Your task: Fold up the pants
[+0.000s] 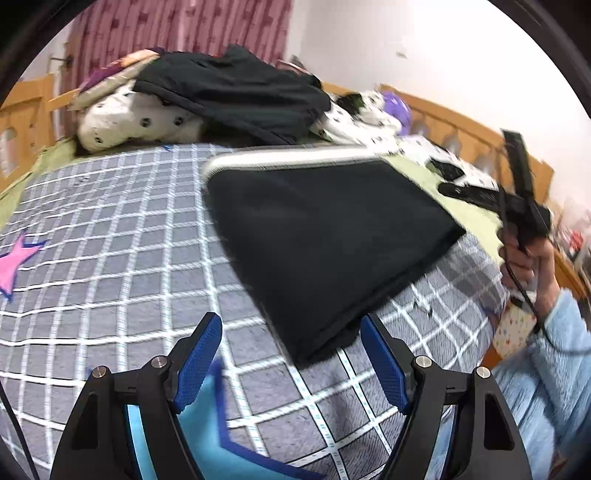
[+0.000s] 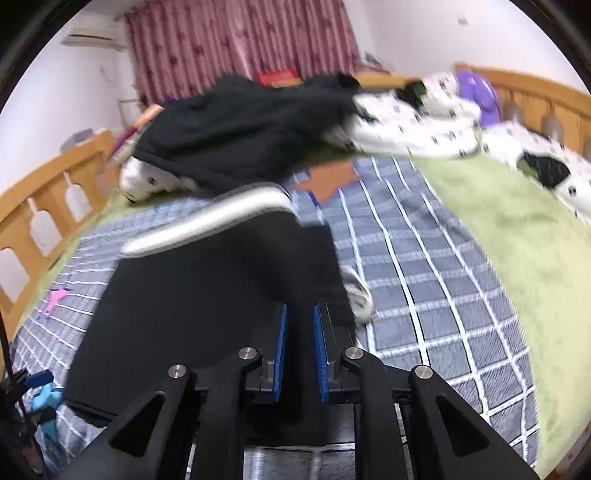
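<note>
Left wrist view, left to right: wooden bed rail (image 1: 26, 110) at far left, pink star patch (image 1: 16, 264) on the grey checked blanket (image 1: 122, 221), pink curtain (image 1: 177, 33) behind. Heap at the head of the bed: spotted white bedding (image 1: 136, 122) with a dark garment (image 1: 236, 96) draped over it. Left tongs (image 1: 291, 354) at the bottom, blue pads spread wide, nothing between them, hanging over the blanket. Pants (image 1: 325, 236), black, folded into a flat block with a pale waistband (image 1: 288, 157) along the far edge, lie on the blanket right of centre; their near corner sits just ahead of the left tongs, not touching the pads. Green sheet (image 1: 469, 210) past the pants. Far right: a hand (image 1: 524, 258) in a light blue fuzzy sleeve (image 1: 554, 350) holds the right tongs (image 1: 465, 194) up off the bed, clear of the pants. Right wrist view, left to right: bed rail, blanket, the left tongs' blue parts at the lower left edge, pants directly under and ahead of the right tongs, waistband blurred at the far end. Right tongs' 2 blue pads stand nearly together with a narrow gap, nothing pinched. White drawstring (image 2: 356, 295) pokes out at the pants' right edge. Right of that: checked blanket, orange star patch (image 2: 328, 181), green sheet, more spotted bedding, a purple item (image 2: 476, 92) by the headboard. Both views motion-blurred.
</note>
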Demonstrator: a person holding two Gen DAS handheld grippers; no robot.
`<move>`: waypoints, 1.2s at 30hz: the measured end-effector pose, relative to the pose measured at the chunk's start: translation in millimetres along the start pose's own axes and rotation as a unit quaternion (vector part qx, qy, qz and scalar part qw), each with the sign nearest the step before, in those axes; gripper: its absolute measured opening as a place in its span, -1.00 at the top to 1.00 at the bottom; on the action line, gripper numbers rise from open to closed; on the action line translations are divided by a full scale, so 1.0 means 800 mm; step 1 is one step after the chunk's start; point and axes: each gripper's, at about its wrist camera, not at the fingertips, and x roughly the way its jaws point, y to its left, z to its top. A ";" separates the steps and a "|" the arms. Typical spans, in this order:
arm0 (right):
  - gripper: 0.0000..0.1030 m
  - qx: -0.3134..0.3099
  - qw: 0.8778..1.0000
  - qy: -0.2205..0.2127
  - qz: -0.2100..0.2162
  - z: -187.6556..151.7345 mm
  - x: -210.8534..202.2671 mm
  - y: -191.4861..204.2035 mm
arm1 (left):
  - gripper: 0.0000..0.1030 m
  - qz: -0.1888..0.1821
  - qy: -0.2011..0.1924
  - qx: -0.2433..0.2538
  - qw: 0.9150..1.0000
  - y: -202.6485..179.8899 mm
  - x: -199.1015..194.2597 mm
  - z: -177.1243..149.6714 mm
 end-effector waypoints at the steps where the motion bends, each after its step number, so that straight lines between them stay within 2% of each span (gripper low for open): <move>1: 0.68 -0.006 1.000 -0.007 0.007 0.006 -0.004 0.006 | -0.46 0.010 -0.001 -0.005 1.000 0.002 -0.001 0.010; 4: 0.68 -0.033 0.999 -0.007 0.025 0.015 -0.002 0.029 | -0.46 0.026 -0.004 0.003 1.000 -0.003 0.014 0.042; 6: 0.68 -0.059 0.998 0.017 0.010 0.014 0.010 0.038 | -0.46 0.030 -0.001 0.013 0.999 -0.008 0.031 0.052; 9: 0.68 -0.074 0.993 0.087 -0.028 -0.016 0.047 0.028 | -0.45 0.053 0.059 0.004 0.997 -0.013 0.083 0.042; 10: 0.67 -0.069 0.992 0.097 -0.031 -0.030 0.052 0.022 | -0.46 0.048 0.089 -0.009 0.995 -0.013 0.107 0.027; 11: 0.67 -0.066 0.992 0.101 -0.025 -0.039 0.051 0.019 | -0.46 0.033 0.096 -0.022 0.995 -0.012 0.116 0.017; 12: 0.68 -0.068 0.991 0.108 -0.023 -0.044 0.049 0.018 | -0.46 0.015 0.090 -0.034 0.995 -0.011 0.117 0.011; 15: 0.68 -0.079 0.988 0.128 -0.014 -0.039 0.042 0.014 | -0.45 0.002 0.089 -0.019 0.996 -0.008 0.110 0.025; 17: 0.67 -0.065 0.990 0.122 0.003 -0.024 0.035 0.004 | -0.45 -0.009 0.080 -0.035 0.996 0.006 0.107 0.043; 18: 0.49 -0.056 0.993 0.108 0.010 -0.014 0.030 -0.001 | -0.42 -0.004 0.077 -0.045 0.996 0.014 0.108 0.051; 19: 0.09 -0.048 0.995 0.092 0.011 -0.004 0.029 -0.005 | -0.42 0.001 0.073 -0.058 0.996 0.024 0.113 0.064; 20: -0.15 -0.040 0.996 0.078 0.012 0.009 0.032 -0.009 | -0.42 -0.001 0.073 -0.068 0.995 0.032 0.118 0.073; 21: -0.48 -0.031 0.997 0.072 0.014 0.020 0.038 -0.013 | -0.42 -0.004 0.074 -0.079 0.994 0.039 0.125 0.081; 23: -0.50 -0.005 0.997 0.079 0.024 0.040 0.067 -0.023 | -0.42 -0.017 0.073 -0.107 0.991 0.057 0.142 0.098; 26: -0.50 0.011 0.991 0.133 0.021 0.049 0.124 -0.033 | -0.41 -0.026 0.097 -0.126 0.987 0.078 0.180 0.108; 28: -0.50 0.024 0.987 0.152 0.050 0.048 0.151 -0.042 | -0.44 -0.048 0.116 -0.148 0.981 0.093 0.204 0.101; 29: -0.50 0.032 0.985 0.156 0.061 0.048 0.159 -0.047 | -0.43 -0.060 0.110 -0.156 0.980 0.098 0.207 0.097; 31: -0.50 0.044 0.981 0.176 0.074 0.050 0.175 -0.054 | -0.26 -0.072 0.096 -0.154 0.981 0.098 0.211 0.095; 32: -0.49 0.050 0.978 0.184 0.082 0.049 0.180 -0.053 | -0.10 -0.080 0.097 -0.153 0.980 0.097 0.215 0.097; 34: -0.47 0.057 0.972 0.204 0.099 0.050 0.193 -0.051 | 0.04 -0.087 0.105 -0.175 0.975 0.096 0.226 0.103; 36: -0.39 0.064 0.969 0.212 0.111 0.053 0.198 -0.048 | 0.34 -0.091 0.110 -0.196 0.970 0.099 0.229 0.109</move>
